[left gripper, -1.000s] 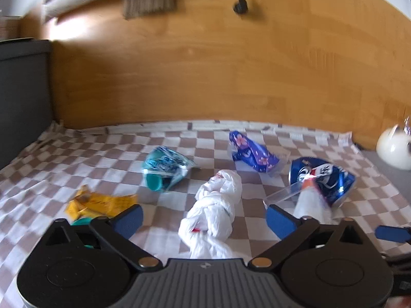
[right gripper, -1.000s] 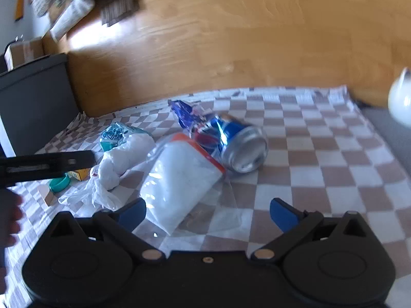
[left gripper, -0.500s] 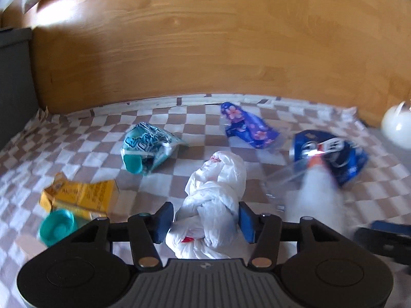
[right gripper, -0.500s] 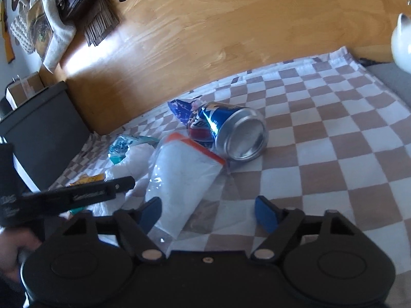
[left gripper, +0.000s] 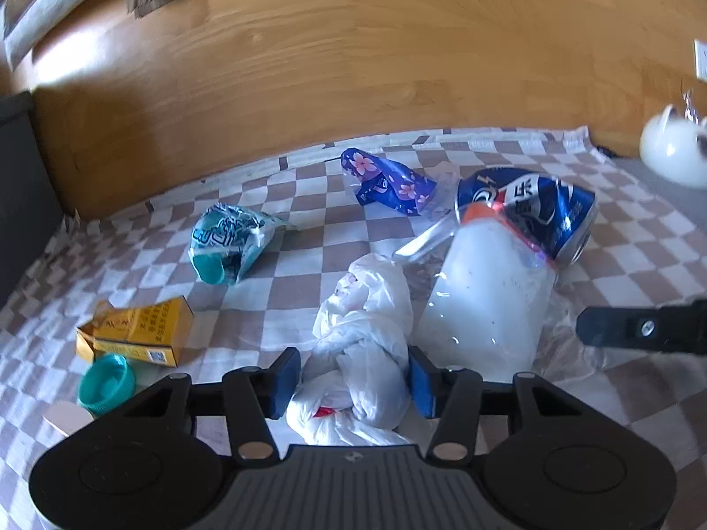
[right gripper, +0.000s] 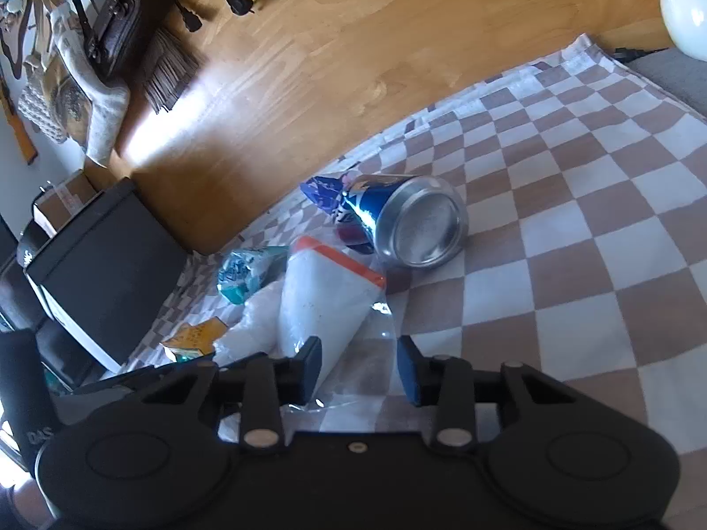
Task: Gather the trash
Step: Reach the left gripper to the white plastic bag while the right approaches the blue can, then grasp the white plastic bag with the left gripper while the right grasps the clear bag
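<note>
Trash lies on a checkered cloth. My left gripper is closing, and its blue pads press both sides of a knotted white plastic bag. Just right of it lies a clear zip bag of white filling, leaning on a dented blue can. My right gripper is closing around that zip bag's near corner. Its left pad touches the bag, while its right pad stands off the clear film. The can lies beyond, bottom toward me.
A purple flowered wrapper, a teal wrapper, a yellow box and a teal cap lie around. A black bin stands off the cloth's left edge. A white round object sits far right, with wooden floor beyond.
Both grippers went from wide open to much narrower and sank toward the cloth. The left one closed onto the white plastic bag; the right one rolled and closed in around the zip bag's corner.
</note>
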A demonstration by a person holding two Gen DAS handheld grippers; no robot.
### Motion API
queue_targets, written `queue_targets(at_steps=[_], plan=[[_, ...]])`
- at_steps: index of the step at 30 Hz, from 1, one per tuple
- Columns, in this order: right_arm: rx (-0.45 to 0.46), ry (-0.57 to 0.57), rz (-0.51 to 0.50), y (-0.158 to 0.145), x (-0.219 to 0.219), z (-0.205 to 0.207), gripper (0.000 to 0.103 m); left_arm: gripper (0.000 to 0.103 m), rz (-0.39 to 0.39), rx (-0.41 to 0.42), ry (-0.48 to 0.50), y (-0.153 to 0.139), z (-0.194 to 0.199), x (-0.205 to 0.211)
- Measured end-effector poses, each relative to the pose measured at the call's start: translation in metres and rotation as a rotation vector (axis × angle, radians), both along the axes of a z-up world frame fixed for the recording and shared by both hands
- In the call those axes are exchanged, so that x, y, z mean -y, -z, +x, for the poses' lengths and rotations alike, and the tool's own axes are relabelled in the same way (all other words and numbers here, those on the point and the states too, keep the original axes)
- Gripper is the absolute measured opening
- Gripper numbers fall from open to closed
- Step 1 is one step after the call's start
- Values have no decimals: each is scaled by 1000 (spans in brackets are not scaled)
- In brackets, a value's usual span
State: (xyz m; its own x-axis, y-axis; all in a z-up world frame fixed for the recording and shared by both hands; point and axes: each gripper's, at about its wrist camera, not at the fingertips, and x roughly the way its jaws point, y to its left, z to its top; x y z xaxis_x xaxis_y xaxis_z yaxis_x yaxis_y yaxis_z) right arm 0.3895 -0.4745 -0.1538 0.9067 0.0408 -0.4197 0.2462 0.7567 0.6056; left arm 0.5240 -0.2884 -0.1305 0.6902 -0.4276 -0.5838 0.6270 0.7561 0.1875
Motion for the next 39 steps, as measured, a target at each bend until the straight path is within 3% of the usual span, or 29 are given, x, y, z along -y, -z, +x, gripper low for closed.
queue_targets(at_steps=[6, 11, 15, 18, 25, 27, 28, 29, 31, 35, 39], plan=[[57, -30, 67, 1, 7, -3, 30, 52, 68, 78, 25, 6, -1, 7], [-13, 61, 67, 11, 13, 1, 23, 51, 146, 165, 61, 17, -10, 15], [6, 133, 57, 12, 23, 6, 34, 51, 135, 159, 60, 17, -7, 14], [62, 133, 132, 22, 32, 12, 36, 51, 131, 174, 63, 19, -9, 14], [127, 3, 157, 22, 22, 17, 55, 49, 137, 197, 124, 19, -19, 15], [125, -76, 220, 25, 23, 23, 30, 49, 134, 195, 150, 19, -22, 16], [122, -121, 287, 31, 24, 26, 29, 49, 141, 201, 152, 19, -25, 17], [123, -127, 294, 31, 23, 27, 28, 49, 146, 206, 153, 19, -26, 19], [119, -130, 242, 27, 19, 26, 28, 49, 146, 204, 149, 19, -27, 20], [111, -103, 243, 26, 20, 22, 25, 49, 128, 178, 144, 16, -31, 18], [94, -56, 197, 17, 16, 14, 23, 49, 70, 105, 75, 9, -33, 12]])
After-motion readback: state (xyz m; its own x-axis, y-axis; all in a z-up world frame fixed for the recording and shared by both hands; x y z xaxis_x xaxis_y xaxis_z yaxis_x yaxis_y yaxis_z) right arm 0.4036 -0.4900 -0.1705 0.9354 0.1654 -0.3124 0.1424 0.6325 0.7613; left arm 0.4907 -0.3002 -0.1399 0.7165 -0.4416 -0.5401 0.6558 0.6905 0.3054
